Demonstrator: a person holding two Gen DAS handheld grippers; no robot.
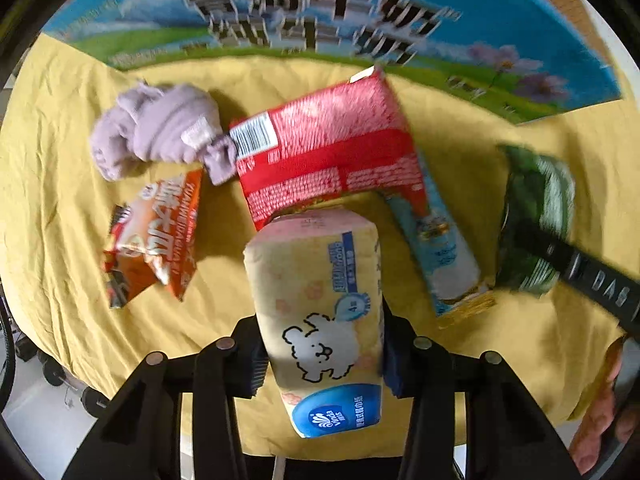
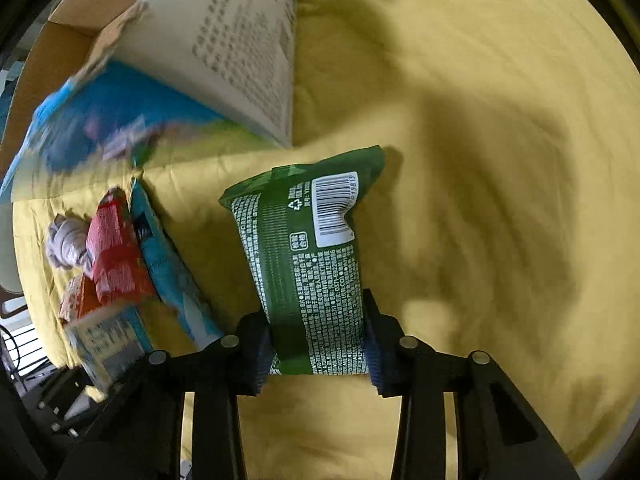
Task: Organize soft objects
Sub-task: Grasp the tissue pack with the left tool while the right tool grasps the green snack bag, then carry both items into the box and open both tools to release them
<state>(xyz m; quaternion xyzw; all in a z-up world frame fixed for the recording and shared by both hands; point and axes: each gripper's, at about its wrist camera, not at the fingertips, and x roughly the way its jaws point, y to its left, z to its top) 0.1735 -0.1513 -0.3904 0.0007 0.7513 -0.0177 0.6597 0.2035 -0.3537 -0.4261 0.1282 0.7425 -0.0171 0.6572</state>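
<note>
A yellow tissue pack (image 1: pixel 320 320) printed with a white cartoon dog is clamped between the fingers (image 1: pixel 256 364) of the left gripper (image 1: pixel 322 368), and it is held raised above the yellow cloth (image 1: pixel 60 184) that covers the tabletop. A green packet (image 2: pixel 308 264) with white print and a barcode is clamped by its lower end between the fingers (image 2: pixel 376 356) of the right gripper (image 2: pixel 318 356), its far end pointing toward 12 o'clock over the cloth.

In the left wrist view, a red packet (image 1: pixel 328 148) is seen at 12 o'clock of the tissue pack, lying on the cloth. A lilac bundle of cloth (image 1: pixel 160 128) lies at 9 o'clock of the red packet and touches its barcode corner. An orange snack packet (image 1: pixel 156 236) is placed at 9 o'clock of the tissue pack, apart from it. A light blue packet (image 1: pixel 440 248) lies at 3 o'clock of the tissue pack, one end tucked under the red packet's edge. The green packet appears further toward 3 o'clock, blurred, with a black arm of the right gripper crossing it.

A printed cardboard box (image 1: pixel 280 12) with blue sky and green grass stands at 12 o'clock, behind all the packets. In the right wrist view its open flaps are visible at 11 o'clock.
</note>
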